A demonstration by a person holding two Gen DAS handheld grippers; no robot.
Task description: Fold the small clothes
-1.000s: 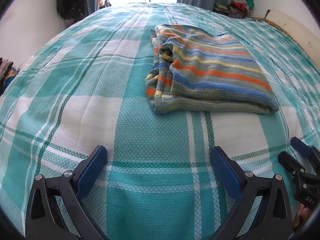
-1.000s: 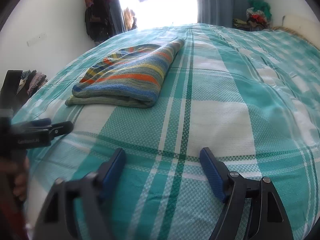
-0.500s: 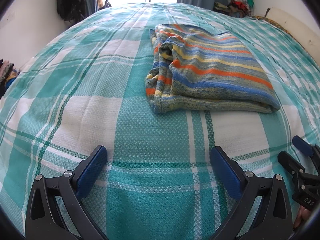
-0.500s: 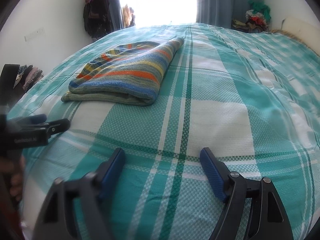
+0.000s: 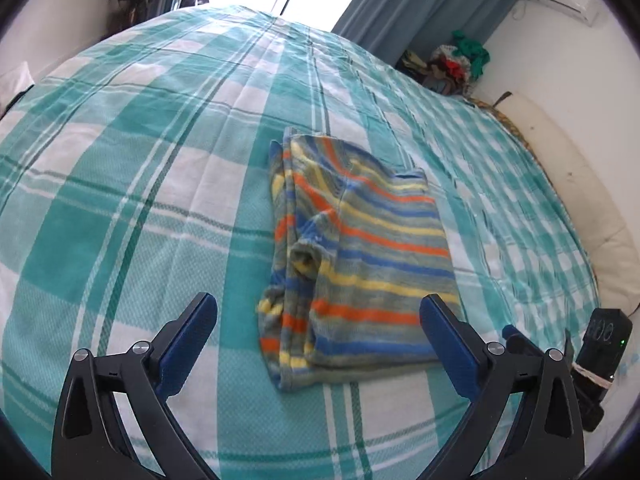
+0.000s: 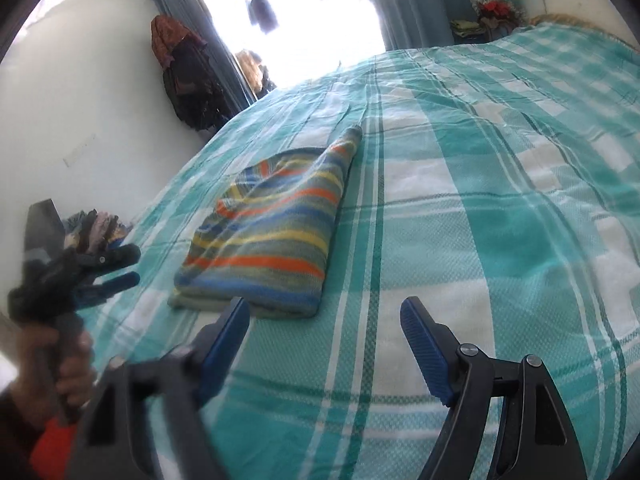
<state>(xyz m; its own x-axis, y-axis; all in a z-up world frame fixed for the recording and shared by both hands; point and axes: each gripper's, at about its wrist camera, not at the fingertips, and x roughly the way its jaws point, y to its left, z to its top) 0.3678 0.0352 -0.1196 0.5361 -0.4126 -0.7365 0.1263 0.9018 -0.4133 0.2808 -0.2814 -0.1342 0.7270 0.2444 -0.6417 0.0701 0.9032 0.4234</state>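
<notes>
A folded striped garment [image 5: 356, 264], with orange, yellow, blue and grey bands, lies flat on the teal plaid bedspread [image 5: 140, 184]. My left gripper [image 5: 320, 316] is open and empty, raised above the garment's near edge. My right gripper [image 6: 326, 320] is open and empty, hovering just right of the garment [image 6: 272, 236], by its near right corner. The left gripper also shows at the left edge of the right wrist view [image 6: 108, 272], held in a hand. The right gripper's body shows at the lower right of the left wrist view [image 5: 600, 344].
The bedspread [image 6: 500, 200] covers the whole bed. A bright doorway [image 6: 300, 20] with grey curtains is at the far end. Clothes hang on the wall [image 6: 184, 80]. A pile of clothes [image 5: 456, 60] sits in the far corner. A pale pillow [image 5: 580, 184] lies along the right edge.
Both grippers have lifted, tilted and moved forward toward the garment. The garment now sits between the left gripper's fingers in its view. Both stay open and the garment has not moved.
</notes>
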